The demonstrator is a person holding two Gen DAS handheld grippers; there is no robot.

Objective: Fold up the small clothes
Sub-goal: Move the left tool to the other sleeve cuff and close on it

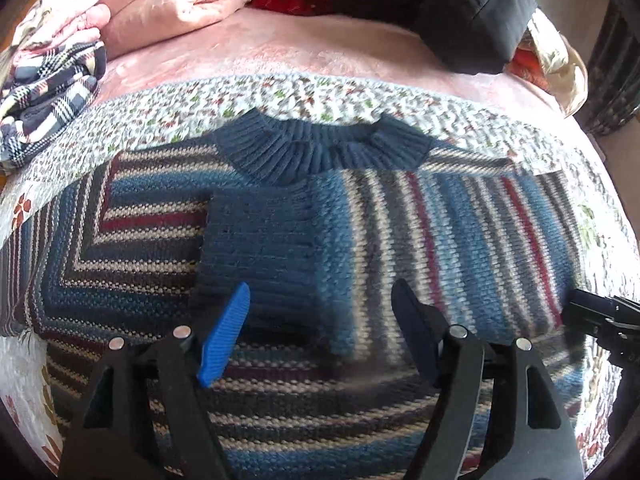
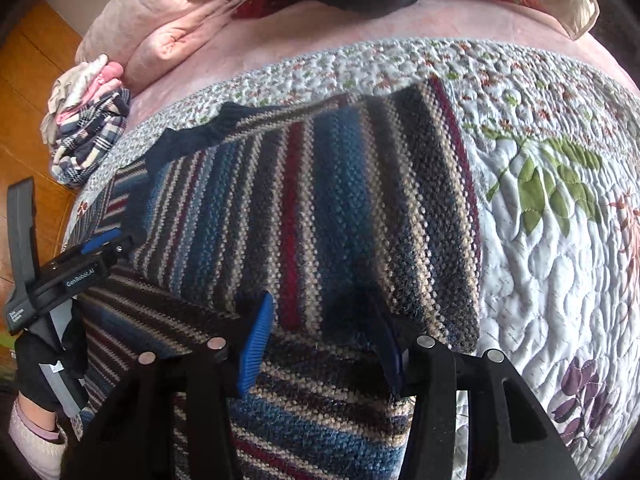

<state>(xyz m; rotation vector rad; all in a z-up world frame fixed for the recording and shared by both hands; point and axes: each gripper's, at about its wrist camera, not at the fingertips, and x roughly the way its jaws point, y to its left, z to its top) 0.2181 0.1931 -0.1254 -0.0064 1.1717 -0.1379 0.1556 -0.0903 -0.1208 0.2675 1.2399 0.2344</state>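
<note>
Sleeve lies folded across striped sweater; left gripper and right gripper hover, fingers apart, empty; probably next, grip hem, fold toward collar

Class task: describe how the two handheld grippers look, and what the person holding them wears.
Each gripper, the left gripper and the right gripper, has black angular arms with silver round pins and ribbed blue finger pads. In the right wrist view the left one's grey-black body reads "GenRobot.AI". The hand wears a black glove over a pale knitted cuff.
</note>
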